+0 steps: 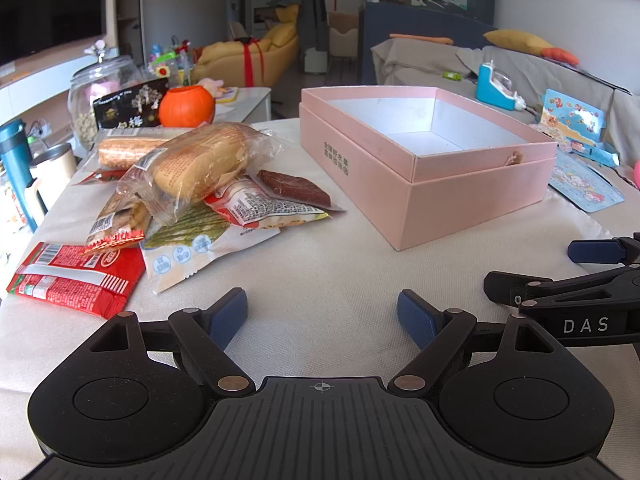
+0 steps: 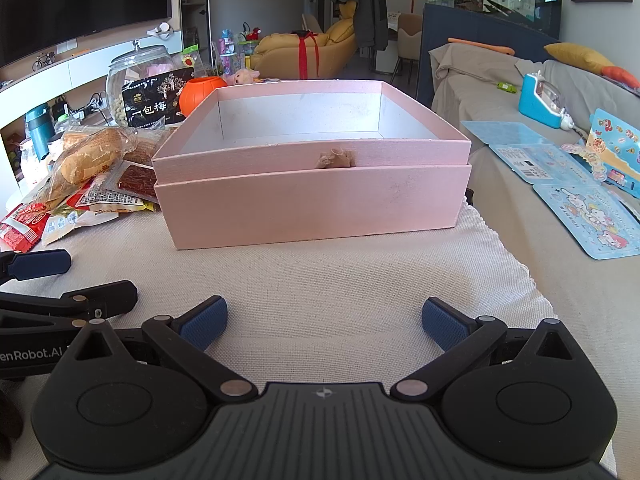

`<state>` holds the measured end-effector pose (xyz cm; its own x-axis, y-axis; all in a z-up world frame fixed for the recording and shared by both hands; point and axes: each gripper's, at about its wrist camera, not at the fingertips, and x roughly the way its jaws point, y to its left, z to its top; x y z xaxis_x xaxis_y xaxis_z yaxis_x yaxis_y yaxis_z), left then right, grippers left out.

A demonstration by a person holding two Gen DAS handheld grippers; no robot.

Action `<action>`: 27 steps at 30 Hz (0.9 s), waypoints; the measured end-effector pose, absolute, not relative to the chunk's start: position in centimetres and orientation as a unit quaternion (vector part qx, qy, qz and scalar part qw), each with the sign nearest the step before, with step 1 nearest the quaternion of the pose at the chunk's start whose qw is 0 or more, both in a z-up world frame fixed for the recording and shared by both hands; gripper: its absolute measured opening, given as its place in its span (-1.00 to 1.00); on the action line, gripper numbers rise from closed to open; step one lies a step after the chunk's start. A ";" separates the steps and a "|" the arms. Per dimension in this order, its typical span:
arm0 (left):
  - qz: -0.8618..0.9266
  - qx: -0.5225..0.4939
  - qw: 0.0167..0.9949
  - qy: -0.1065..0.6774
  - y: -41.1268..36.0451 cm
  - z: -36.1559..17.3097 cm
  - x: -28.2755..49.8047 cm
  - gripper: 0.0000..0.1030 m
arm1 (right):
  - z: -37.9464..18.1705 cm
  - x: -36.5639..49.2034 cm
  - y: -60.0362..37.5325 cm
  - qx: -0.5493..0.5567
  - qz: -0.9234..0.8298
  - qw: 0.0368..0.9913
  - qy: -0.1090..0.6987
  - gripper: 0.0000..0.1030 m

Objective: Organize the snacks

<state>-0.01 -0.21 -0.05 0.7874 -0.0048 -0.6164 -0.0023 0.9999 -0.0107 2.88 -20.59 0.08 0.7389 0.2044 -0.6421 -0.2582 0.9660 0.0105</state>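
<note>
The right tool (image 2: 325,322) stands wide apart at the bottom of the frame, nothing between its pads. An empty pink box (image 2: 316,196) sits at centre on the cloth-covered desk (image 2: 320,276); snack packets (image 2: 88,188) are piled at left.

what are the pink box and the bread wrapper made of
Pink box: likely rigid paperboard, matte pink outside, pale lining inside; crisp straight edges, scuffed faces. Bread wrapper: seemingly thin clear plastic film, glossy; it crinkles, glints, and the loaf shows through.
</note>
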 end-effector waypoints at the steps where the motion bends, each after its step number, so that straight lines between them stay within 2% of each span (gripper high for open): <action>1: -0.001 -0.006 0.945 0.326 -0.2 0.0 0.0 0.69 | 0.1 2.9 -20.5 -0.040 0.124 0.932 0.340 1.00; 27: 0.000 -0.004 0.945 0.326 -0.3 -0.1 -0.1 0.69 | 0.0 3.0 -20.3 -0.042 0.121 0.932 0.339 1.00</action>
<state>-0.05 -0.30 -0.06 0.7876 -0.0034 -0.6162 -0.0021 1.0000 -0.0081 2.98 -20.33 -0.01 0.7406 0.1959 -0.6428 -0.2536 0.9673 0.0027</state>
